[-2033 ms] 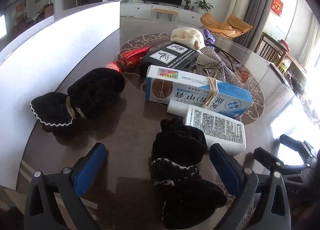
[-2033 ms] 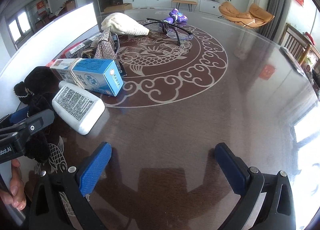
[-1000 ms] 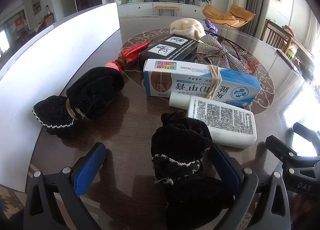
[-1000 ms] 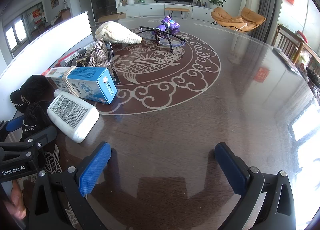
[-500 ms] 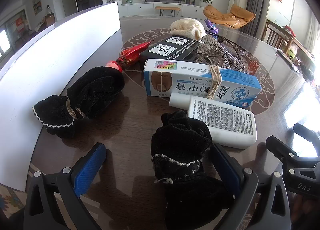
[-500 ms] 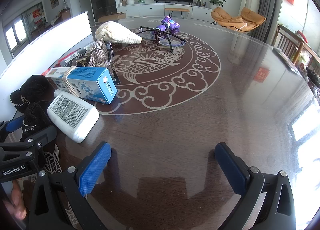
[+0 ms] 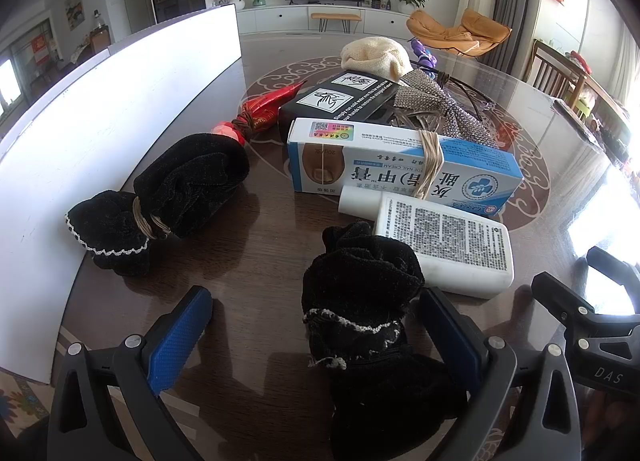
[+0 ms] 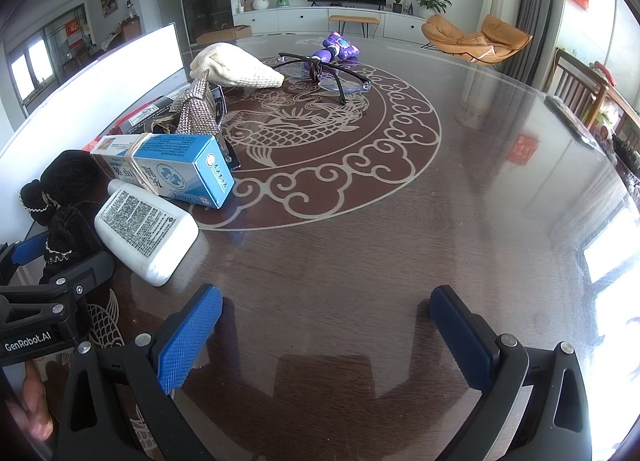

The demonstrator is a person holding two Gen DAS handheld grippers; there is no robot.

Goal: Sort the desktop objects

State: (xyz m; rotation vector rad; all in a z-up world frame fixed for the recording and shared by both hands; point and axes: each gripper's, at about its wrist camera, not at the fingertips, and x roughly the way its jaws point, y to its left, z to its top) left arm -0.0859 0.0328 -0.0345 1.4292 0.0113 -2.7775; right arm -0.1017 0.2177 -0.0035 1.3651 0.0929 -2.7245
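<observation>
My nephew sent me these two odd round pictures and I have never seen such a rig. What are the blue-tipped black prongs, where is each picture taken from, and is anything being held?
There is no robot here: a person holds a pair of tongs in each hand, and each pair carries a wide-angle camera looking forward along its two fingers.

One picture comes from the left tongs, the other from the right tongs. The blue pads are their fingertips.

On the dark table lie a black velvet pouch between the open left fingers, a second tied pouch, a white bottle, a blue and white cream box, a black box, a sequinned bow, a cream knit item, glasses and a purple toy.

Nothing is held: both tongs are open, the right over bare table.
</observation>
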